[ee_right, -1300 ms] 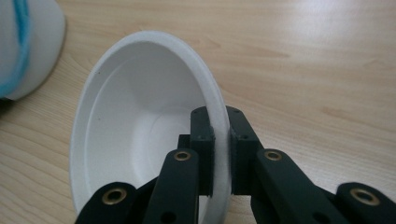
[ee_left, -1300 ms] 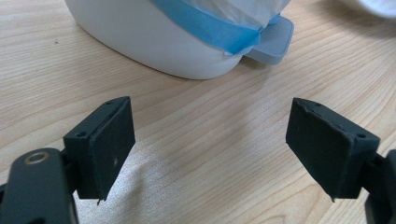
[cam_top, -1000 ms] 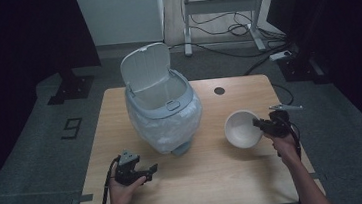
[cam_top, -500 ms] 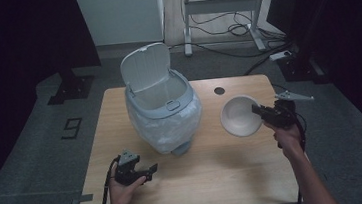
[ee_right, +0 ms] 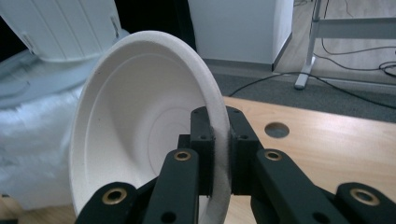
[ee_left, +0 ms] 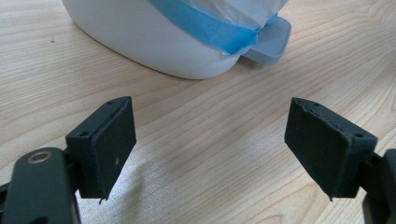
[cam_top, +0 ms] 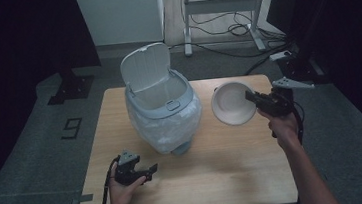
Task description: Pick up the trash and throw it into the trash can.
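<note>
R gripper [cam_top: 255,101] is clamped on the rim of the white bowl [cam_top: 232,103], jaws pinching the wall from both sides (clear in the right gripper view [ee_right: 217,158]); bowl is lifted off the table [cam_top: 236,177] and tipped nearly on edge, its open face turned toward the bin [cam_top: 165,114] at roughly 9 o'clock from it, near but not touching. Bin sits approx. table centre-back, lid [cam_top: 144,68] standing open at its 12 o'clock, white liner bag puffed round the body. Bowl interior looks empty as far as I can tell. L gripper [cam_top: 148,171] rests low at the table's 7 o'clock corner, jaws spread wide w/ nothing between them, pointing at the bin base [ee_left: 154,42]. Step in hand, my read: carrying the bowl over to the bin mouth for dumping or dropping in. Next move needs more travel toward 9–10 o'clock, enough height to clear the bin rim, and a firm pinch so the thin wall doesn't slip while tilted.
</note>
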### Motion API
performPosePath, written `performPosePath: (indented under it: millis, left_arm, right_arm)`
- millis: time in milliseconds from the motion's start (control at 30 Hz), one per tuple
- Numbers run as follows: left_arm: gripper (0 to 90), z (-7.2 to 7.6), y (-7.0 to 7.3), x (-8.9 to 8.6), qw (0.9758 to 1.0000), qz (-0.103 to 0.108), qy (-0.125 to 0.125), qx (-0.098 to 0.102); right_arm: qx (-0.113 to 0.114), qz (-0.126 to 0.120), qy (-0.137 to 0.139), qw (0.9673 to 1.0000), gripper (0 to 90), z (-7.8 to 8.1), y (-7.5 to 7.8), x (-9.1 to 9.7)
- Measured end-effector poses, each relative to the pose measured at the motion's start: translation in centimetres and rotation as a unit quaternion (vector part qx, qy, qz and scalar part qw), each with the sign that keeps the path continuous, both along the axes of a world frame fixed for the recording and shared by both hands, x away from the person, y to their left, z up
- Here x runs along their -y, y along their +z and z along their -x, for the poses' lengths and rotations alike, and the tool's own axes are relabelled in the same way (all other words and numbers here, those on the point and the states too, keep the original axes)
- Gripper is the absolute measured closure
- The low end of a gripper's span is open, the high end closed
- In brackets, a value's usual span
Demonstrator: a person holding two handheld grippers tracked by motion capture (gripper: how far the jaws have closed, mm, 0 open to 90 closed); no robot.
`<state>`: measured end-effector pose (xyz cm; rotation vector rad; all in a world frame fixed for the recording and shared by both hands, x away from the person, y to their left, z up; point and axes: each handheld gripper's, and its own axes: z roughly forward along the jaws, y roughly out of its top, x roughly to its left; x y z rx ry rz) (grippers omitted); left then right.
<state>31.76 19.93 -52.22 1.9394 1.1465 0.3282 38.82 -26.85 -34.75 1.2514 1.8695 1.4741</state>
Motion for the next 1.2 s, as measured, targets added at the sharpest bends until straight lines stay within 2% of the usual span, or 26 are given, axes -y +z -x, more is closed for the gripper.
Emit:
performPosePath:
  millis: [67, 267, 467, 900, 1200]
  left_arm:
    - [16.2, 0.0, 0.0, 0.0, 1.0000, -0.001, -0.001, -0.001]
    - [16.2, 0.0, 0.1, -0.2, 1.0000, 0.001, -0.002, 0.000]
    - [16.3, 0.0, 0.0, -0.2, 1.0000, 0.001, -0.002, -0.001]
    - [16.3, 0.0, 0.0, -0.2, 1.0000, 0.002, -0.002, -0.003]
    - [16.4, -0.1, 0.0, -0.2, 1.0000, 0.003, -0.002, -0.007]
  right_arm:
    - [0.004, -0.001, 0.002, 1.0000, 83.0, 0.0, 0.4, -0.2]
    - [0.028, 0.005, 0.016, 0.9995, 83.0, 0.1, 3.2, -1.9]
    - [0.040, 0.019, 0.024, 0.9987, 83.0, 0.2, 4.5, -3.1]
    - [0.055, 0.018, 0.040, 0.9975, 83.0, 0.1, 6.2, -5.1]
    - [0.056, 0.013, 0.048, 0.9972, 83.0, -0.4, 6.5, -6.2]
